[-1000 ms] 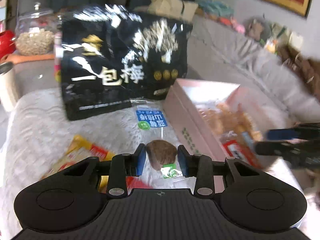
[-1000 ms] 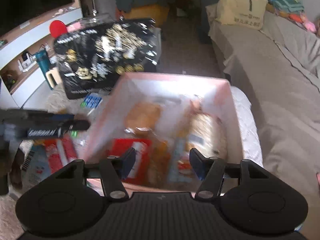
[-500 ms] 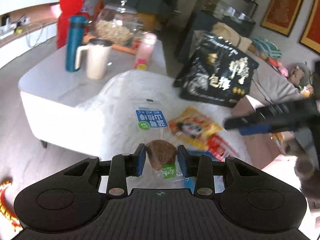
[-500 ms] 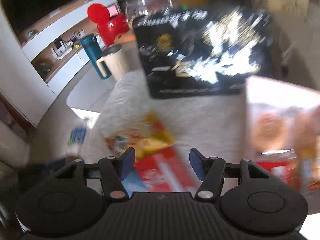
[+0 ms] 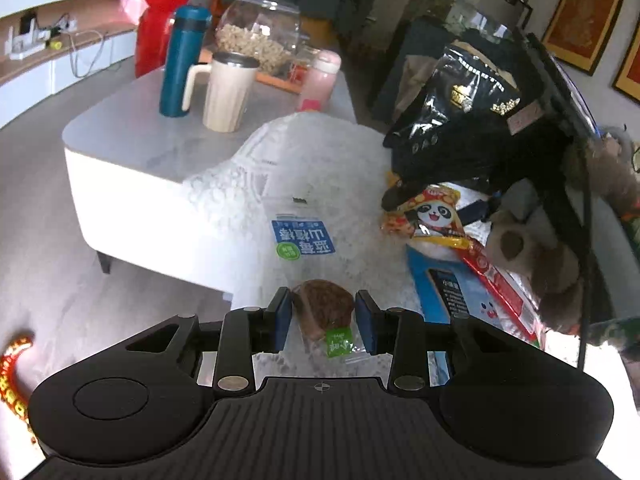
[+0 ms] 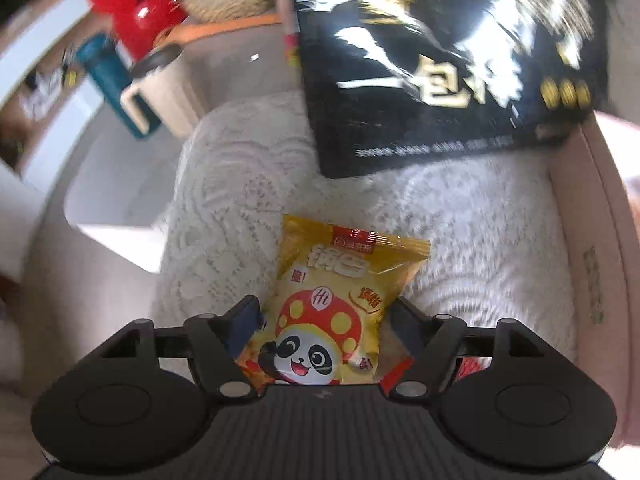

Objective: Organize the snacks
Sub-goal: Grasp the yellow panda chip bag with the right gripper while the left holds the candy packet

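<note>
Left hand-held gripper (image 5: 323, 322): jaws narrow, clamped on the clear plastic packet with a brown round snack and blue label (image 5: 322, 312). It grips the heavy end, so the packet's label end trails out toward 12 o'clock over the white lace cloth (image 5: 320, 152).

Right hand-held gripper (image 6: 326, 322): jaws opening wide, straddling the yellow panda-print snack bag (image 6: 340, 300). The pads look clear of it, and the bag lies flat on the cloth. Likely lining up a pick by the bag's near end.

At 3 o'clock, the pink cardboard box (image 6: 592, 240) stands close, the probable destination. At 1 o'clock, a large black glossy bag with gold lettering (image 6: 440, 60) stands upright. At 10 o'clock, on the grey desk (image 5: 132, 136), a cream mug (image 5: 228, 92) and teal flask (image 5: 180, 60) are kept apart from the snacks.
</note>
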`<state>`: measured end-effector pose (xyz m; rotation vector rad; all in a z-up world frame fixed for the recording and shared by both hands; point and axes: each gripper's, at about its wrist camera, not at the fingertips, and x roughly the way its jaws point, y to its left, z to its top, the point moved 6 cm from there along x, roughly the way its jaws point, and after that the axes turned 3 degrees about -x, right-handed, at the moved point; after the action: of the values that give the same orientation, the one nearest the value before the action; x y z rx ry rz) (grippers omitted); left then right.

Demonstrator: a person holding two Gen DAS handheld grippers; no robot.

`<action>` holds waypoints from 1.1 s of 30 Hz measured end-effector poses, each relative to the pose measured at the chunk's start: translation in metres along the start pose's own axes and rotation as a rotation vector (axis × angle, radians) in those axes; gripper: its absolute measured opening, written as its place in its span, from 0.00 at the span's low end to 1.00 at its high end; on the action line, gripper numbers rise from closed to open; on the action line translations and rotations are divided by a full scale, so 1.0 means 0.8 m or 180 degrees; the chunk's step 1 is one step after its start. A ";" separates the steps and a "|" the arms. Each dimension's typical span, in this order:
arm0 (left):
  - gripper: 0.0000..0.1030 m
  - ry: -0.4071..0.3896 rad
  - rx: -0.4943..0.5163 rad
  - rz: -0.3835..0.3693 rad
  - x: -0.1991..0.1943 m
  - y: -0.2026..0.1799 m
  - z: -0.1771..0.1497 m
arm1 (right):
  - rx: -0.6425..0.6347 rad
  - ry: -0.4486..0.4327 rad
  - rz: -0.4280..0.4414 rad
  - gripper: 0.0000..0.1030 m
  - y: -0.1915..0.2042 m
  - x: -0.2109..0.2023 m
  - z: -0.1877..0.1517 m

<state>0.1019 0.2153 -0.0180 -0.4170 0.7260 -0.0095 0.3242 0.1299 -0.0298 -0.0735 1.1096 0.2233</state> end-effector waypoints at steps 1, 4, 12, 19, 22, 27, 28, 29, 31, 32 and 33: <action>0.38 -0.0007 -0.0010 -0.0009 -0.001 0.000 0.000 | -0.0099 -0.0051 -0.0050 0.69 0.004 0.000 -0.003; 0.39 -0.0024 -0.0012 -0.0005 -0.007 -0.001 -0.001 | -0.0348 -0.0189 -0.0063 0.58 0.011 -0.011 -0.012; 0.39 -0.0069 0.0079 -0.0046 -0.026 -0.023 -0.003 | -0.0801 -0.0452 0.0362 0.50 0.019 -0.087 -0.033; 0.39 -0.0087 0.0144 -0.0182 -0.059 -0.059 -0.021 | -0.1007 -0.0524 0.0571 0.50 -0.015 -0.138 -0.091; 0.39 -0.0026 0.0187 -0.0296 -0.068 -0.083 -0.037 | -0.0984 -0.0447 0.0579 0.50 -0.046 -0.146 -0.129; 0.39 0.0244 0.0314 -0.0573 -0.063 -0.139 -0.076 | -0.1016 -0.0468 0.0463 0.50 -0.106 -0.160 -0.196; 0.39 0.0319 0.0349 -0.0631 -0.059 -0.153 -0.085 | -0.1006 -0.0476 0.0431 0.50 -0.120 -0.163 -0.209; 0.39 0.0382 0.0376 -0.0679 -0.055 -0.165 -0.093 | -0.0993 -0.0484 0.0403 0.50 -0.133 -0.166 -0.220; 0.39 0.0502 0.0430 -0.0766 -0.043 -0.189 -0.108 | -0.0962 -0.0504 0.0328 0.50 -0.161 -0.172 -0.243; 0.39 0.0534 0.0453 -0.0787 -0.040 -0.198 -0.113 | -0.0940 -0.0520 0.0287 0.50 -0.174 -0.174 -0.252; 0.39 0.0567 0.0482 -0.0808 -0.035 -0.208 -0.118 | -0.0915 -0.0541 0.0239 0.50 -0.187 -0.177 -0.260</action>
<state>0.0418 0.0317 -0.0009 -0.3638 0.8375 -0.3424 0.1137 -0.0716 -0.0039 -0.2648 0.9061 0.4477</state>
